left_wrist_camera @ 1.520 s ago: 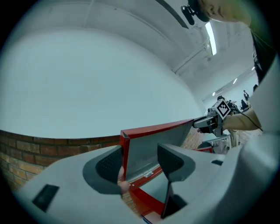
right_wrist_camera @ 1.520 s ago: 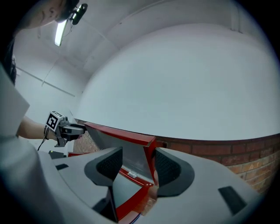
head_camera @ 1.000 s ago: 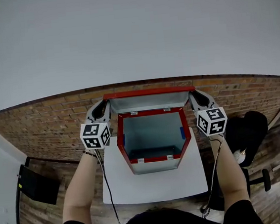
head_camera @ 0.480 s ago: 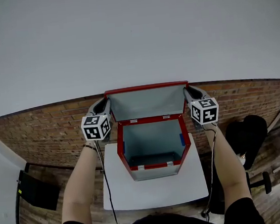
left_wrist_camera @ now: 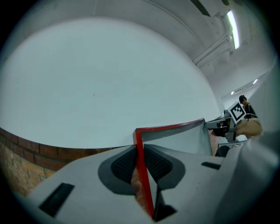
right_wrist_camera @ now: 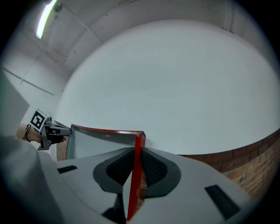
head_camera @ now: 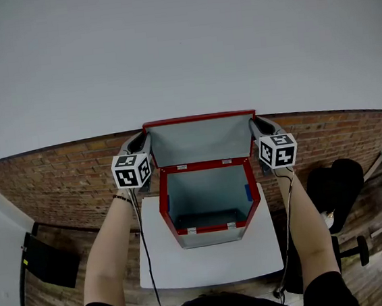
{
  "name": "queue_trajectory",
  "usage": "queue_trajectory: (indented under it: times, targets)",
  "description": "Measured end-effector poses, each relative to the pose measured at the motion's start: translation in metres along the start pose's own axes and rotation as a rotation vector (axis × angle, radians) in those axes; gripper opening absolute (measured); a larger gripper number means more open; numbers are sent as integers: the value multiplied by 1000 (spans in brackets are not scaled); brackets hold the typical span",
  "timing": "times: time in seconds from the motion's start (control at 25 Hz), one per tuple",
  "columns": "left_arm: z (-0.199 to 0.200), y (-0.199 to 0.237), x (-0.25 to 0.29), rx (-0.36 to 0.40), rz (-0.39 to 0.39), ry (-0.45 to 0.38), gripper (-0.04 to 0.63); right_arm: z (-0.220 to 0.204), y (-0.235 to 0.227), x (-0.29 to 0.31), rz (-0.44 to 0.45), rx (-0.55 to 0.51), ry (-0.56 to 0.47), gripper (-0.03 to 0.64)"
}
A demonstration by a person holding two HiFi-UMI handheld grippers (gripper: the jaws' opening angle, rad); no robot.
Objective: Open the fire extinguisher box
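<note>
A red-rimmed fire extinguisher box [head_camera: 212, 227] with a grey inside stands on a white table [head_camera: 209, 259], and nothing shows inside it. Its lid [head_camera: 200, 140] is raised upright at the back. My left gripper [head_camera: 143, 146] is shut on the lid's left edge [left_wrist_camera: 141, 166], with the red rim pinched between its dark pads [left_wrist_camera: 122, 164]. On the other side my right gripper [head_camera: 256, 131] is shut on the lid's right edge [right_wrist_camera: 136, 170] in the same way. In each gripper view the other gripper shows at the far end of the lid.
A brick floor [head_camera: 58, 176] surrounds the table and a white wall [head_camera: 180, 48] rises behind the box. A black panel [head_camera: 49, 255] lies at the left; a black chair [head_camera: 336, 181] stands at the right. Cables [head_camera: 146, 255] hang off the table's sides.
Both grippers have swung the lid up and back, from low over the box to upright. Over the last half second it has barely moved.
</note>
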State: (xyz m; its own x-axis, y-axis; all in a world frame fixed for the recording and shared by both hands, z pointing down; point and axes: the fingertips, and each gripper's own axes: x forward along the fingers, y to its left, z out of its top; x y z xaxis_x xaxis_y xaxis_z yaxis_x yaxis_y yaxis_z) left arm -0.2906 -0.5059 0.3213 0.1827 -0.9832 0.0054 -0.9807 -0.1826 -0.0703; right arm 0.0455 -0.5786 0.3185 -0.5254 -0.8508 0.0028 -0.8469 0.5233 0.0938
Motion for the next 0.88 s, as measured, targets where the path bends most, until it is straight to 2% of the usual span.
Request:
queue_trajectory:
  times: [0.12,0.24,0.48,0.56,0.68,0.8,0.88]
  targets:
    - [-1,-1,0,40,6,30,99,1,1,-2,4,-17,-5,65]
    - [1,1,-9,34,23,38,117,2,1,-11,6,-33,-11,66]
    - [12,-2,-51,3,25,-47,117,5,2,-53,11,1,-29,64]
    - [15,-14,-73,-1,3,-89,115,5,17,-71,43,2,-30,64]
    - [10,-41,-103,35,-61,-139,115,4,51,-97,122,-14,-36,60]
    - [-10,-72,-129,92,-103,-156,96,-6,84,-118,189,-24,-28,36]
    - [-25,-87,-145,79,-125,-157,82,-13,101,-132,212,-15,-27,26]
